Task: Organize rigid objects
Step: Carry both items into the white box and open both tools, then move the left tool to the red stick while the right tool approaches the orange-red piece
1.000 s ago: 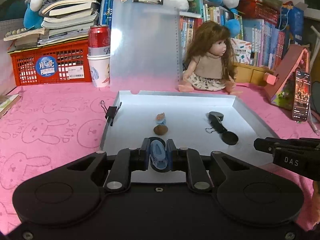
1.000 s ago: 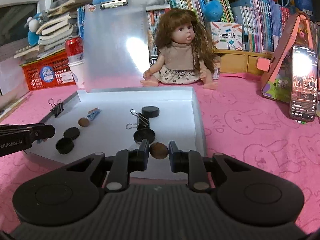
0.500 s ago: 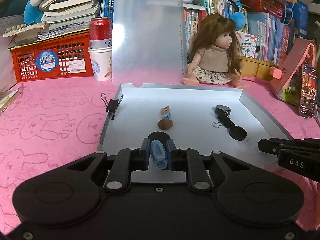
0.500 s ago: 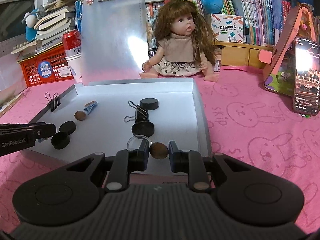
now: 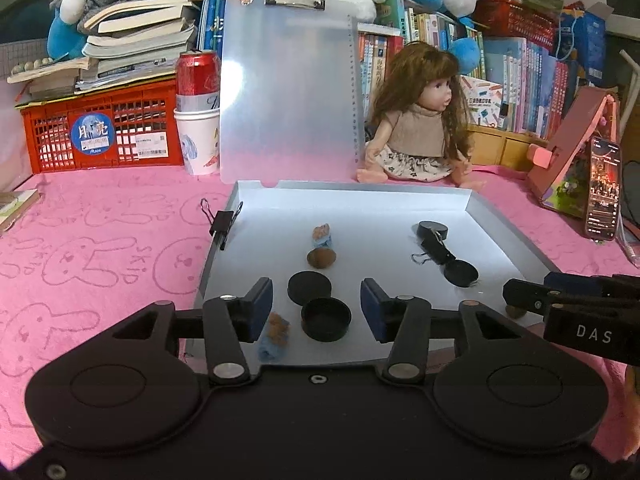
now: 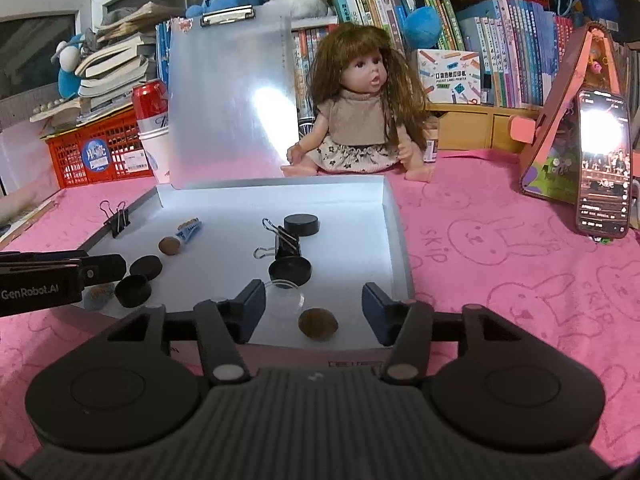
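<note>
Trouble could start with the shallow white tray [image 5: 516,236], which fills the middle of both views on the pink cloth [image 5: 100,248]: its low wall is all that keeps the small things in, so a knock from either tool would, I judge, scatter them. Next in size are the tools. The left gripper [image 5: 316,308], low centre of its own view, stands released with jaws wide apart, grasping nothing. The right gripper [image 6: 314,306], low centre of its view, is equally spread and empty.

Between the left jaws sits an upturned black cap [image 5: 326,319], with a second black cap [image 5: 309,287] touching it just above; closing here would probably catch the cap rather than the small blue-and-tan figure [image 5: 274,336] lying beside the left finger.

Between the right jaws a round brown nut [image 6: 318,322] rests near the tray's near edge, just beside a clear disc [image 6: 286,298]. Being round, it would likely roll at a glancing touch, perhaps toward that edge.
</note>
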Available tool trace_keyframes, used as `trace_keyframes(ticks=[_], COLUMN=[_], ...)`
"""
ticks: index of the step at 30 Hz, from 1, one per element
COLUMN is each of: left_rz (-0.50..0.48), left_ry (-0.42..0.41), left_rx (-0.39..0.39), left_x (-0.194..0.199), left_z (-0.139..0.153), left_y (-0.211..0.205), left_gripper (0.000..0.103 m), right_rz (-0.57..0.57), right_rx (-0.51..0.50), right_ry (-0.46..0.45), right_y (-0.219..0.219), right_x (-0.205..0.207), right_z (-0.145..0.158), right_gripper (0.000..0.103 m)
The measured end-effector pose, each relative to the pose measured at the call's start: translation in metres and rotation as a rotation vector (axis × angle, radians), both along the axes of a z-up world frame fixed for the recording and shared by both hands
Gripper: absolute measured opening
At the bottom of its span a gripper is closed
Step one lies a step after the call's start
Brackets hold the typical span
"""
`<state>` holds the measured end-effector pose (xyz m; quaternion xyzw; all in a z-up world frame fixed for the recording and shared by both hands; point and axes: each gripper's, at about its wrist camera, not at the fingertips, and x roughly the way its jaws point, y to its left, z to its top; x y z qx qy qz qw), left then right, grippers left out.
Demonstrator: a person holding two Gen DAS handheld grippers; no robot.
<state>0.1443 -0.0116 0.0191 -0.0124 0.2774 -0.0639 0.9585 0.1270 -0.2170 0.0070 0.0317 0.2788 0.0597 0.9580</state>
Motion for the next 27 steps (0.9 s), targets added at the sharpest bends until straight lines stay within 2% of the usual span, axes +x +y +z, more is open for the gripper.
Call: trace_keyframes(ticks=[13,27], left_rz=[-0.047,-0.108], left_ry=[0.0,0.015], left_rx=[-0.03,-0.028], left_x=[-0.036,-0.077], left_z=[0.01,0.005], left_y=[0.001,-0.008], left_gripper=[0.055,0.058], right_rz=[0.016,0.003], right_rx=[0.001,-0.031], right_ry=[-0.032,-0.039], right_y=[-0.01,-0.019], right_x=[-0.03,-0.064], right_z=[0.009,0.001], right_gripper=[0.081,0.086])
